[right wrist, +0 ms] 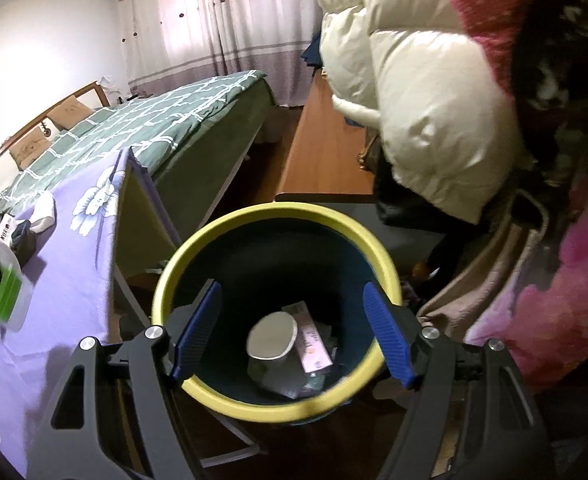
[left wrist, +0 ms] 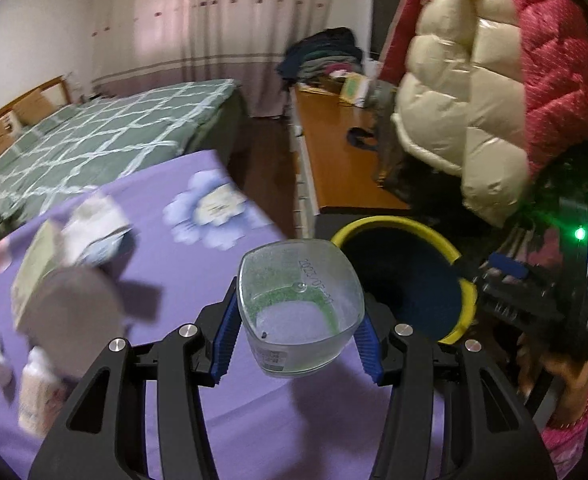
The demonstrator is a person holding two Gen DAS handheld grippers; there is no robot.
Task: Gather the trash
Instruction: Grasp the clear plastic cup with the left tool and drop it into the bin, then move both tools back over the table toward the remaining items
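The left gripper point(left wrist: 300, 330) pinches a clear plastic cup point(left wrist: 300, 308) between its blue pads, held above the purple tablecloth point(left wrist: 198, 264) near the table's edge. The bin point(left wrist: 406, 276), dark with a yellow rim, stands just past that edge. The right gripper point(right wrist: 294, 332) hangs over the bin point(right wrist: 278, 400) with its jaws spread and nothing between them. Inside lie a white-lidded cup point(right wrist: 272, 340) and a pink wrapper point(right wrist: 314, 346). On the cloth, blurred, sit a carton point(left wrist: 38, 276) and 2 bottles point(left wrist: 38, 392).
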